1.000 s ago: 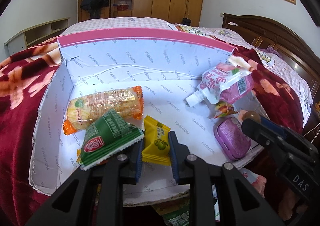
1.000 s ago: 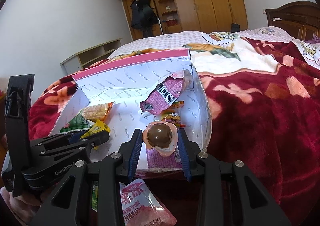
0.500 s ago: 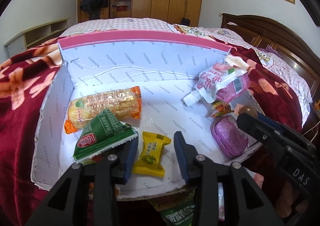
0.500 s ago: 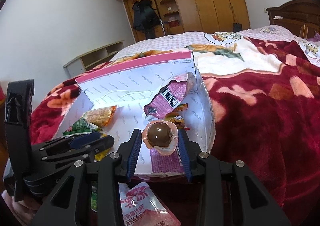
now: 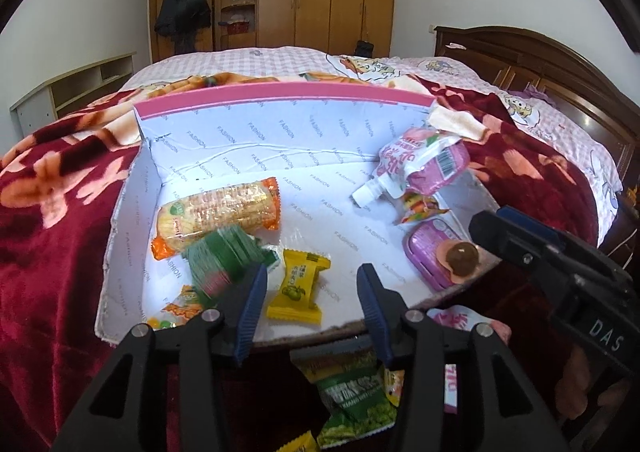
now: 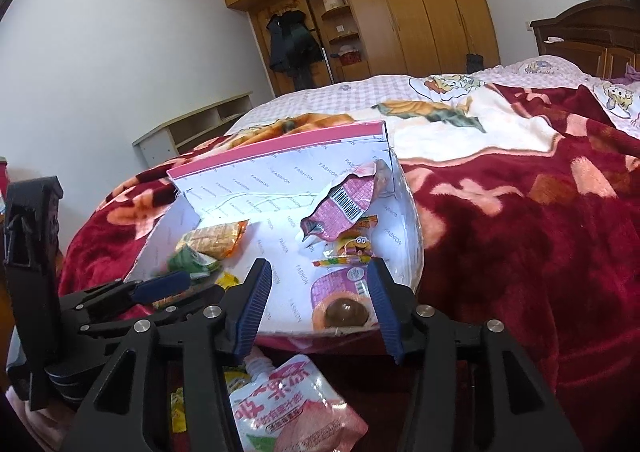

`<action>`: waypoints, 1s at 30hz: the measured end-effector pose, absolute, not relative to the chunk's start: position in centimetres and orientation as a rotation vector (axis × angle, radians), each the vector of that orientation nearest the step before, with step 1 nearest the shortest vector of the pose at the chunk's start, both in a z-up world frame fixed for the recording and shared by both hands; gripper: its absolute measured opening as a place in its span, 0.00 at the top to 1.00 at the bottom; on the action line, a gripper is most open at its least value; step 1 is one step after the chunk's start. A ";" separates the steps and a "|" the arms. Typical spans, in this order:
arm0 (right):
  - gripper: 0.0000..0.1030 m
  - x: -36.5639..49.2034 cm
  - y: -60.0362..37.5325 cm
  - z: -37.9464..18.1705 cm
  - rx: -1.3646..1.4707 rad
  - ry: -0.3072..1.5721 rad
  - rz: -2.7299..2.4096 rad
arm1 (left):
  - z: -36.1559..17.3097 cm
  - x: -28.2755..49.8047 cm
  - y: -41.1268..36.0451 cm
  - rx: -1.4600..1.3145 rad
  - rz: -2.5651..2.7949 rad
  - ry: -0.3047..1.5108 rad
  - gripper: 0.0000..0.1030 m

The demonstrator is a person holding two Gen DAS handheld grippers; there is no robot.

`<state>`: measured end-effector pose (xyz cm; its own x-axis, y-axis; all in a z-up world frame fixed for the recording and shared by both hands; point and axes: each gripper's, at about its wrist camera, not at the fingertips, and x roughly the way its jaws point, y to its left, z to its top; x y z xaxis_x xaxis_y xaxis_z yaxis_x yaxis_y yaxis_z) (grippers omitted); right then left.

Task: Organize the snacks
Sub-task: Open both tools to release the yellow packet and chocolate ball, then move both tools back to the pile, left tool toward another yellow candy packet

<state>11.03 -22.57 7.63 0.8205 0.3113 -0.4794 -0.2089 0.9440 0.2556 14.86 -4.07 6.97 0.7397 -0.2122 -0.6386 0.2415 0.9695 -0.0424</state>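
The bed (image 5: 60, 212) carries a shallow cardboard box (image 5: 280, 140); its low near edge leaves open access. Snacks sit sorted inside — wrapped ones left, pouches right. Left gripper (image 5: 310, 300): jaws opening, yellow candy (image 5: 299, 284) lying free between them. Right gripper (image 6: 320, 300): jaws opening around the chocolate ball cup (image 6: 345, 313), resting at the near-right corner.

Glossy plastic yellow candy wrapper (image 5: 299, 285)

"FASHION" is printed all over the white box lining (image 5: 224, 140) ahead of the left gripper (image 5: 308, 308). "DAS" stands on the right gripper's black body (image 5: 600, 332), to its right.
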 end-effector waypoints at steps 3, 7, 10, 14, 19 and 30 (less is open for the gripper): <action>0.50 10.4 -22.4 7.6 0.198 0.544 0.283 | 7.2 14.1 -4.1 0.056 -0.252 0.684 0.49; 0.50 9.4 -22.3 7.7 0.206 0.542 0.287 | 7.6 12.9 -3.9 0.048 -0.260 0.677 0.49; 0.49 8.7 -22.2 7.8 0.206 0.539 0.291 | 7.8 12.1 -3.8 0.047 -0.261 0.676 0.49; 0.48 7.6 -22.0 7.7 0.208 0.540 0.294 | 7.7 10.8 -3.3 0.054 -0.242 0.676 0.48; 0.45 6.3 -21.9 7.2 0.218 0.546 0.298 | 7.1 9.6 -2.4 0.035 -0.227 0.699 0.48; 0.45 3.9 -22.2 6.4 0.225 0.561 0.285 | 5.6 7.2 -1.0 -0.005 -0.200 0.744 0.48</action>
<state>3.89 -22.20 6.37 0.8093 0.3251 -0.4892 -0.2035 0.9365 0.2857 7.23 -1.03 5.65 0.7174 -0.1821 -0.6724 0.1788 0.9810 -0.0748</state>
